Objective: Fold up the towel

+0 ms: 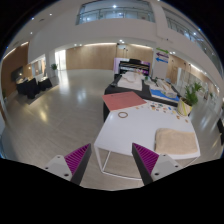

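Note:
A beige towel [177, 141] lies folded on the near right part of a white table [140, 128], ahead and to the right of my gripper [112, 158]. The gripper is open and empty, its two purple-padded fingers [76, 158] wide apart, held above the floor just before the table's near corner. Nothing stands between the fingers.
A pink sheet [122, 100] lies at the table's far end and a small ring-shaped object [122, 115] sits near the middle. A potted plant [188, 95] and a box stand at the right. Beyond are more tables, dark chairs [32, 87] at the left, and shiny open floor.

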